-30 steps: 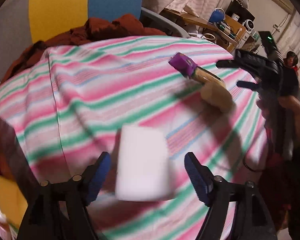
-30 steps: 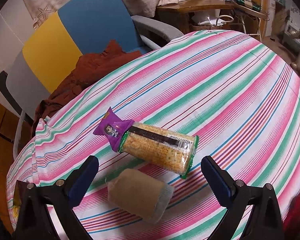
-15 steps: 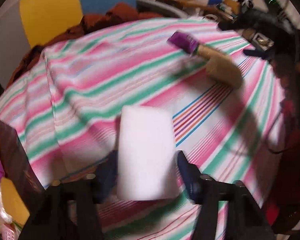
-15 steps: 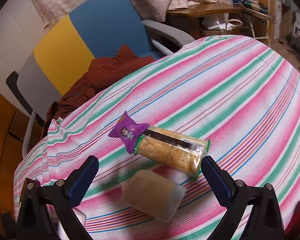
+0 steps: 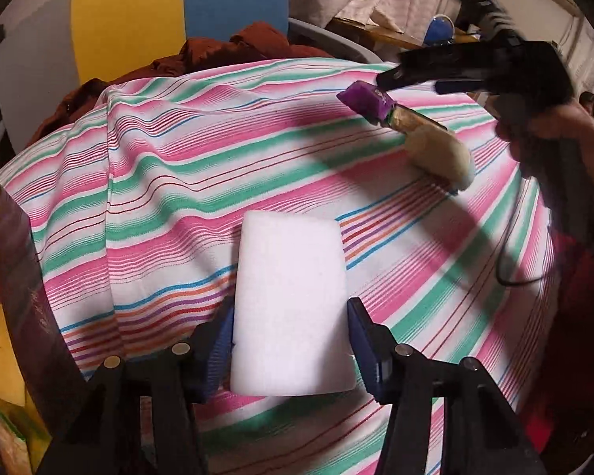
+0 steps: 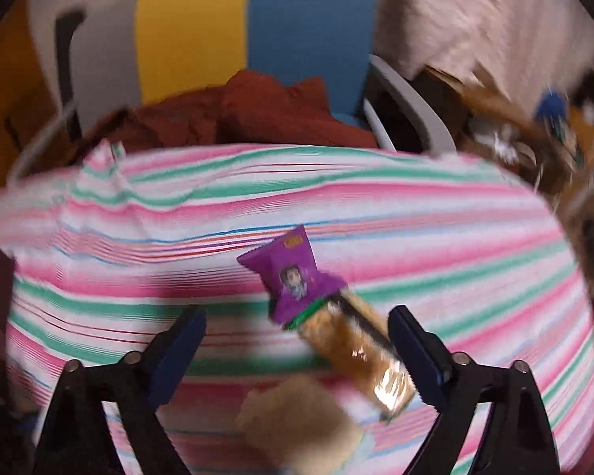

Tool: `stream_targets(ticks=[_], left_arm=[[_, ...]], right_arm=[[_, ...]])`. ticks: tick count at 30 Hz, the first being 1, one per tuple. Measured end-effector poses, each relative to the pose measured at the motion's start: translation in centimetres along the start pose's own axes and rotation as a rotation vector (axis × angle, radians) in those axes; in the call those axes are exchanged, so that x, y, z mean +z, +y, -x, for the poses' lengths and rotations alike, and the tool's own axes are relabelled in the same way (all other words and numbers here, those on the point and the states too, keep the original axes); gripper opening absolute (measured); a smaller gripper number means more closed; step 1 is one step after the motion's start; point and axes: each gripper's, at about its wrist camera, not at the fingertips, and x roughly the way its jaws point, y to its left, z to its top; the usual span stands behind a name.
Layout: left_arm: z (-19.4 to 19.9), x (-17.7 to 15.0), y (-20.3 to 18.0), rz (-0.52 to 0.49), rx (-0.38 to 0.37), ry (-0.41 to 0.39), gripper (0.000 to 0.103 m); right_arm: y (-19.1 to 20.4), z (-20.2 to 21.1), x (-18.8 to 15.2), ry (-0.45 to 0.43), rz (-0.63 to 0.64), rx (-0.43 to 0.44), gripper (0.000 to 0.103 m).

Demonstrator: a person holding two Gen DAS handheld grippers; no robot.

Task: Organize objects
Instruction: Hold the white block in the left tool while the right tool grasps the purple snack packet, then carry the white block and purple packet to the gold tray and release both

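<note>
The left gripper [image 5: 289, 340], open around the white sponge block [image 5: 291, 304] a second ago, has closed on its sides. The right gripper [image 6: 297, 340] has swung lower over the striped cloth [image 6: 435, 213]; the purple-ended cracker packet [image 6: 336, 328] now lies between its spread fingers.

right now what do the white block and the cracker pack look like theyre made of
White block: probably foam or sponge, with a matte, even surface, no print and soft rounded corners, pinched between the left gripper fingers. Cracker pack: thin glossy plastic film, purple printed at one end and clear over the crackers, with glare on the wrapper.
</note>
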Motion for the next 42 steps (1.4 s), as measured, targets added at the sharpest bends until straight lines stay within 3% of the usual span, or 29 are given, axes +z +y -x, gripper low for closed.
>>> stream_targets(ticks=[5, 6, 7, 9, 20, 32, 42], left_arm=[[0.1, 0.2, 0.1, 0.016, -0.017, -0.010, 0.056], [0.1, 0.2, 0.2, 0.019, -0.020, -0.012, 0.056], [0.2, 0.2, 0.2, 0.021, -0.021, -0.014, 0.056], [0.1, -0.1, 0.2, 0.024, -0.022, -0.022, 0.056], [0.1, -0.2, 0.3, 0.035, -0.026, -0.060, 0.055], [6.4, -1.9, 0.7, 0.076, -0.009, -0.166, 0.055], [12.6, -5.1, 5.2, 0.190, 0.076, -0.266, 0.055]], right_arm=[[1.0, -5.0, 2.6, 0.103, 0.076, -0.034, 0.072], [1.1, -5.8, 2.8, 0.133, 0.082, -0.042, 0.055], [1.2, -6.2, 2.8, 0.150, 0.090, -0.049, 0.046], [1.2, -6.0, 2.8, 0.150, 0.073, -0.021, 0.037], [5.0, -2.3, -1.0, 0.174, -0.020, 0.268, 0.037], [10.5, 0.8, -4.9, 0.179, 0.062, 0.334, 0.037], [14.2, 4.9, -6.1, 0.129, 0.098, 0.403, 0.037]])
